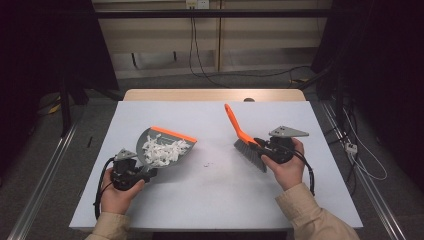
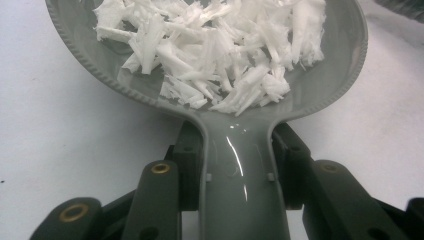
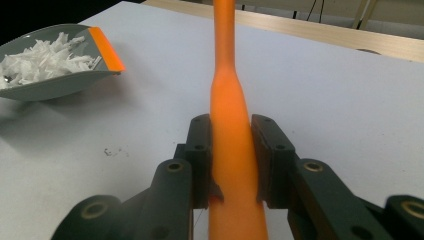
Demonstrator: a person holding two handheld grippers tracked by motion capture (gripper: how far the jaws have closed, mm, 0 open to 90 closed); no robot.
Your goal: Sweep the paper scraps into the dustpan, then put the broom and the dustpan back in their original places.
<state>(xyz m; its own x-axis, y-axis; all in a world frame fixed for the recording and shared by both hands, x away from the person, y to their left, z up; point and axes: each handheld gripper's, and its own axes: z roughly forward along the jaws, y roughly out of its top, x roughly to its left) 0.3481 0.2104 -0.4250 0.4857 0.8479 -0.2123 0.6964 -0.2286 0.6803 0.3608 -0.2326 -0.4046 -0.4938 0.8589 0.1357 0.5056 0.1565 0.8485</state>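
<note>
Left hand-held gripper (image 1: 142,172): at about 8 o'clock on the surface (image 1: 215,200), jaws closed on the grey handle of the dustpan (image 2: 245,170), pads pressing both sides of the handle.

Dustpan: lay at 9 to 10 o'clock from the surface's centre, orange lip (image 1: 173,134) pointing toward 1 o'clock. It held a heap of white paper shreds (image 1: 162,150), filling most of the pan in the left gripper view.

Right hand-held gripper (image 1: 260,145): at about 3 o'clock, jaws clamped on the orange handle of the brush (image 3: 230,150), with the handle running straight up between them. Grey bristles (image 1: 251,154) rested on or just above the surface, handle tip rising toward 11 o'clock.

Residue: a few small white scraps (image 1: 207,164) lay near the centre, between pan and brush and apart from both.

Step in hand, as judged: sweeping nearly finished, with the bulk collected and the last scraps outstanding.

Next move, as judged: bring the bristles behind the scraps on their 3 o'clock side and draw them toward 9 o'clock, with the pan lip turned flat to the surface to meet them, pan kept level to avoid spilling the heap.
</note>
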